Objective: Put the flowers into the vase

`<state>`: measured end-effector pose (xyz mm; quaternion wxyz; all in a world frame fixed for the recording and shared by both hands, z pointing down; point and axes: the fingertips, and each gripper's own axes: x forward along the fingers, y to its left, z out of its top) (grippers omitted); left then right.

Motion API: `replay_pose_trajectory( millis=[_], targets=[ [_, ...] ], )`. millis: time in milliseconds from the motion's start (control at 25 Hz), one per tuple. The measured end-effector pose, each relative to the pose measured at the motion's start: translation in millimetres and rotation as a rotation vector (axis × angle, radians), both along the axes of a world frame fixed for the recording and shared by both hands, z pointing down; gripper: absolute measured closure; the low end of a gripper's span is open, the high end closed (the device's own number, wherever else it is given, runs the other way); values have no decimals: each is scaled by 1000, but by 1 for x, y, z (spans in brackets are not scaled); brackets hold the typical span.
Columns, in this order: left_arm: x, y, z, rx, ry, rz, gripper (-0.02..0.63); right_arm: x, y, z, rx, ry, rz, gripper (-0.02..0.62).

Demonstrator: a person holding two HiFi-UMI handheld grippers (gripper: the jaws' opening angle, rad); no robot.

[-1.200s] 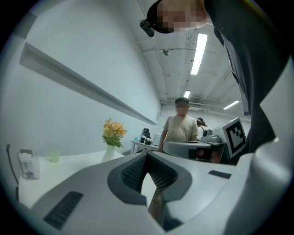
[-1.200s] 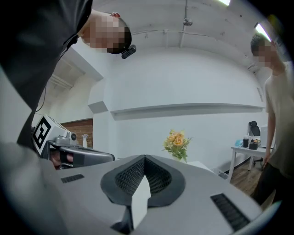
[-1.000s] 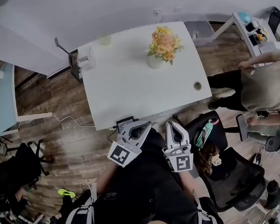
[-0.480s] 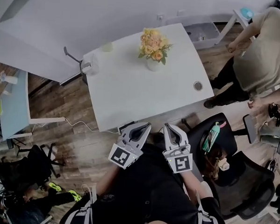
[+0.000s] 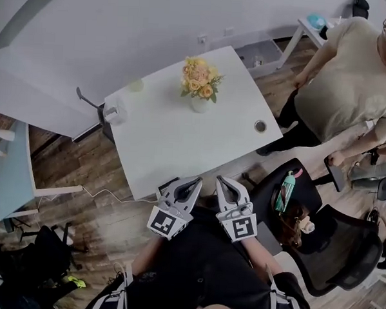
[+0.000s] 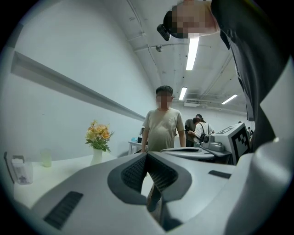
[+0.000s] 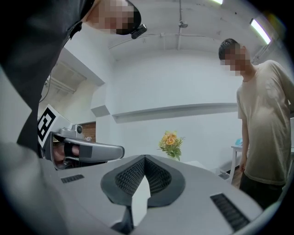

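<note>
- The fingers [image 6: 133, 172] of the left gripper [image 5: 195, 182] are pressed together at the tips. Nothing is between them.
- The fingers [image 7: 131, 176] of the right gripper [image 5: 222, 180] are shut tight too. They hold nothing.
- The two grippers sit side by side, close in front of the person who holds them. Their tips are just beside the near edge of the white desk [image 5: 180, 147] and point toward it.
- The yellow and orange flowers [image 5: 198, 78] are in the small white vase [image 5: 199, 105].
- The vase stands upright on the far part of the desk, well apart from both grippers.
- A small round cup [image 5: 260, 126] sits near the right edge of the desk.
- A clear cup [image 5: 116, 112] sits at the left edge, and a pale green cup [image 5: 136, 85] sits near the far left corner.
- A person in a tan shirt [image 5: 345, 87] stands to the right of the desk.
- A black chair [image 5: 333, 251] is near the right gripper, with a green bottle [image 5: 285, 191] lying on it.
- The floor [image 5: 82, 171] is brown wood.
</note>
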<state>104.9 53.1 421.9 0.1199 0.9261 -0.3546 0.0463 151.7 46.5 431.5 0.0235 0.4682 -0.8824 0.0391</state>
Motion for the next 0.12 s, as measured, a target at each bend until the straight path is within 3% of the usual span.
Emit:
replay_pose_trajectory(
  millis=[120],
  targets=[
    [-1, 1, 1, 4, -6, 13, 561, -6, 1, -1, -1, -4, -2, 580]
  ],
)
